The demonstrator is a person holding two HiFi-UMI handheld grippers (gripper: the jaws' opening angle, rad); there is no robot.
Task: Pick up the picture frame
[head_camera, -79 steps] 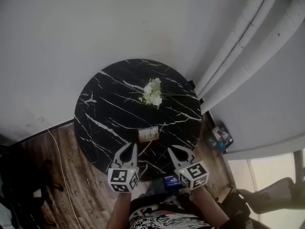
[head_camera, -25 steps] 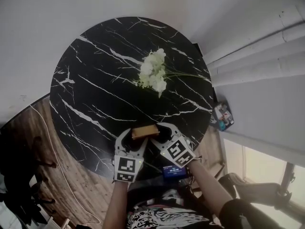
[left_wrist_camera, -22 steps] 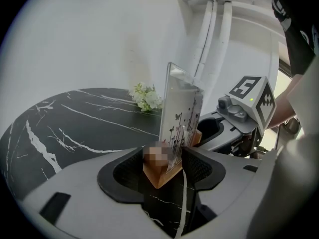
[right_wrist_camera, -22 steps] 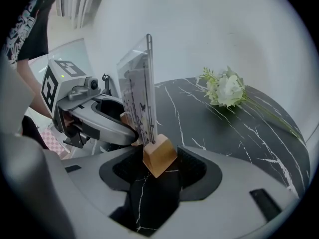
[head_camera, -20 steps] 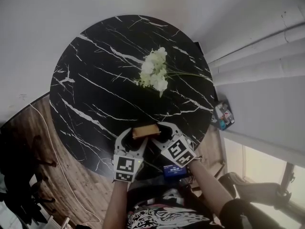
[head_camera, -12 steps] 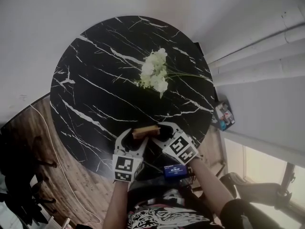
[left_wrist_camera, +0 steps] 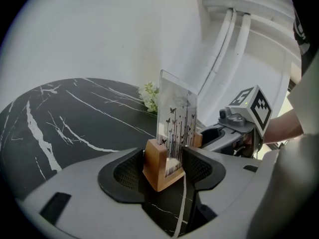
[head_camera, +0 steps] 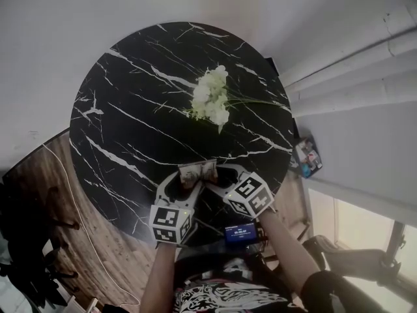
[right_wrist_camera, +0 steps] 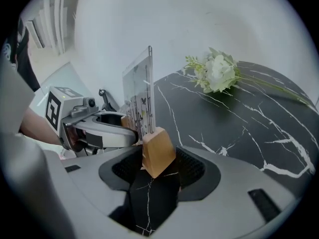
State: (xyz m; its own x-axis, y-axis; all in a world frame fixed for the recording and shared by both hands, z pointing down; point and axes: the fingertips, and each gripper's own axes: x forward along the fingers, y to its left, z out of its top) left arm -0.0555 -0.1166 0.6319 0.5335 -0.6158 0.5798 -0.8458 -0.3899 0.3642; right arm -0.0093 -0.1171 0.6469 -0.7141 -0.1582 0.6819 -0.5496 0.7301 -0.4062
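A round black marble counter (head_camera: 130, 129) carries a bunch of white flowers (head_camera: 210, 100) near its middle. At its near edge is the picture frame (head_camera: 197, 173), a clear panel printed with butterflies and stems and set into a wooden block at each end. The frame lies between the two hand-held grippers, well apart from the flowers. It is tilted, so that its printed face shows from above. The left hand-held gripper (left_wrist_camera: 162, 171) is closed on one wooden end block, with a ribbed pad against each side. The right hand-held gripper (right_wrist_camera: 158, 171) holds the opposite block, which sits cornerwise between its pads. Its jaws have just been opening wider, and as far as the right gripper view shows, both pads touch the wood. Each hand-held gripper's marker cube faces the other across the frame.
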